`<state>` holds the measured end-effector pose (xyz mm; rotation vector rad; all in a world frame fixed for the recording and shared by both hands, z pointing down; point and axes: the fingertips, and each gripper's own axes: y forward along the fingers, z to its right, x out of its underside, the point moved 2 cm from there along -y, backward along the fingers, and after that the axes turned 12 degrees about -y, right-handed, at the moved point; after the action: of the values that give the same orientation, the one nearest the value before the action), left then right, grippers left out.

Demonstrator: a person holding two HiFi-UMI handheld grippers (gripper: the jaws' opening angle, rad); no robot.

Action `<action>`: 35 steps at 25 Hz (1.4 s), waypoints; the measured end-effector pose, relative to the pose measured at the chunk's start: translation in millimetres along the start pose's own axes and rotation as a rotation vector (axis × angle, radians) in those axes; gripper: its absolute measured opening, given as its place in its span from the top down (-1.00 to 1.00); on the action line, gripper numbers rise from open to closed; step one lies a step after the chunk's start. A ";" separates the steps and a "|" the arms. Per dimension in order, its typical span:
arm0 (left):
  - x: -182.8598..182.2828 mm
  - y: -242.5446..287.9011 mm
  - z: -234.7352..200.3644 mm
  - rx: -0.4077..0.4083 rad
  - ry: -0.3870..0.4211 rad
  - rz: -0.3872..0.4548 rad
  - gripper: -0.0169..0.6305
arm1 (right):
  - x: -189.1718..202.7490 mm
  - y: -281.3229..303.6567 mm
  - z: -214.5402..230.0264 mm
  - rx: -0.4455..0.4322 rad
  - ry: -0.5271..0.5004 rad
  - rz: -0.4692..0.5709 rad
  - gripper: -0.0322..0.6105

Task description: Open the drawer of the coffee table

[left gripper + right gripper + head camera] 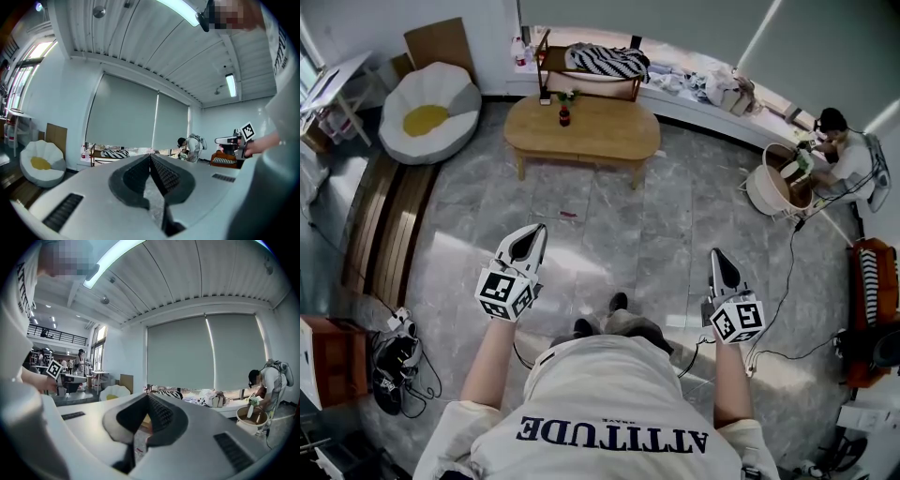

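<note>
Left gripper (530, 242): jaws pressed together with nothing between them; I hold it out roughly level above the grey floor (619, 234)
Right gripper (719, 262): jaws also together and empty; level, pointing the same way as the left
Coffee table (609, 131): straight ahead of me and well apart from both grippers, with open floor between us; a dark bottle (564, 115) stands on its wooden surface near the far edge
Drawer: I cannot make out a drawer front or handle; I judge it sits under the top, though on which side I cannot tell
Long axis: the oval top runs left to right across my path, so one long edge faces me
Which way it lies: forward and slightly to my left; in the right gripper view a patch of its wood shows just past the closed jaws
Nearer hand: my left, by a little, because the coffee table sits left of my middle line; either could serve
Step in hand: by my reading, the approach; no contact yet and the drawer not opened
Next move calls for: closing the gap, lowering a gripper to drawer height, parting its jaws and finding the pull
Risk: a tug may rock the bottle; the coffee table might slide on the smooth floor
Around: an egg-shaped beanbag (429, 111) to the left; another person (848, 155) busy far right, clear of my path
</note>
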<state>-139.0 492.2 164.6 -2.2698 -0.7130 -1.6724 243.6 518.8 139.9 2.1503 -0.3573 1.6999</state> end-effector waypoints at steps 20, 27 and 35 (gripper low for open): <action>-12.5 58.4 -37.0 -0.043 0.027 -0.019 0.88 | 12.4 89.1 26.2 -0.073 -0.011 -0.003 0.85; -17.7 103.2 -49.5 -0.048 0.031 -0.032 0.88 | 19.3 135.2 54.1 -0.098 -0.004 -0.007 0.85; -32.7 170.6 -61.9 -0.057 0.030 -0.021 0.88 | 20.5 197.5 97.2 -0.150 -0.020 -0.003 0.85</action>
<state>-110.7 310.1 170.2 -2.2781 -0.6930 -1.7541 250.5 299.5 166.7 2.0602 -0.4715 1.5976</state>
